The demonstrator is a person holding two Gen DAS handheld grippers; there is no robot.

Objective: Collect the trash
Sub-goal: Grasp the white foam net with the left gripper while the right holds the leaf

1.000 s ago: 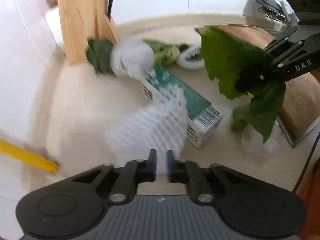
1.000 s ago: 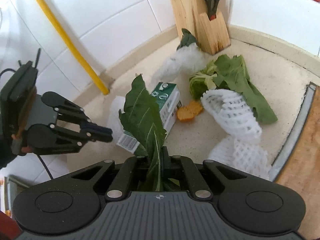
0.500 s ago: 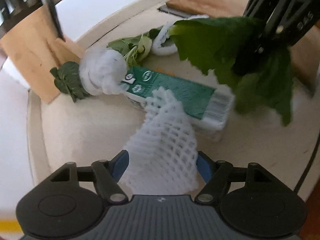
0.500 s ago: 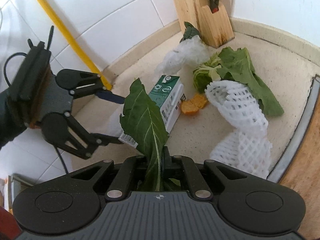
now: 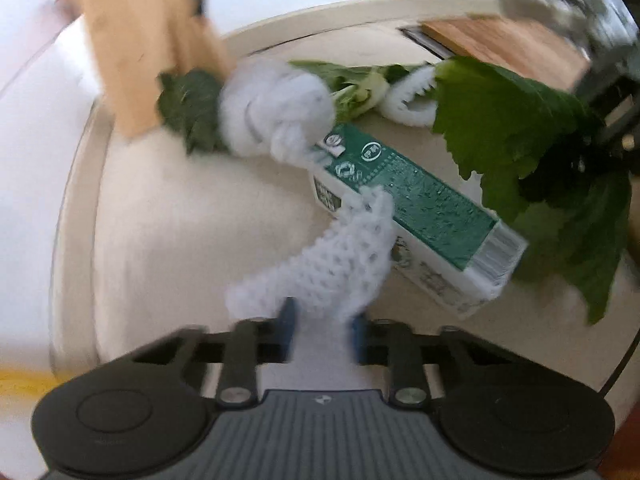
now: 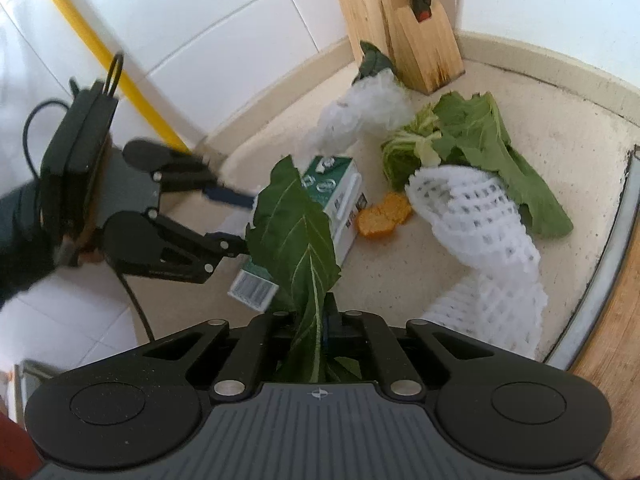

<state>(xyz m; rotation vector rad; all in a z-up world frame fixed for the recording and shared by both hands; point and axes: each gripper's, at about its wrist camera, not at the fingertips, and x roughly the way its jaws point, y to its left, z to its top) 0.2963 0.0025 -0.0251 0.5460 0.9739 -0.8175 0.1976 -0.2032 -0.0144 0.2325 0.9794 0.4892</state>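
My left gripper (image 5: pixel 322 330) has its fingers partly closed around a white foam net (image 5: pixel 340 256) that leans on a green and white carton (image 5: pixel 416 216) lying on the beige counter; the view is blurred. My right gripper (image 6: pixel 316 320) is shut on the stem of a large green leaf (image 6: pixel 298 236), held above the counter. In the right wrist view the left gripper (image 6: pixel 240 220) sits left of the carton (image 6: pixel 336 200), jaws apart. The held leaf (image 5: pixel 520 140) hangs at the right of the left wrist view.
A wooden knife block (image 6: pixel 396 20) stands in the corner. More leaves (image 6: pixel 480 144), two other foam nets (image 6: pixel 480 232) (image 6: pixel 368 112) and an orange peel (image 6: pixel 384 220) lie on the counter. A wooden board (image 6: pixel 616 380) is at the right, a yellow pipe (image 6: pixel 100 48) on the tiled wall.
My left gripper opened wide half a second ago and has now narrowed around the foam net. My right gripper keeps holding the leaf, nearly unmoved.
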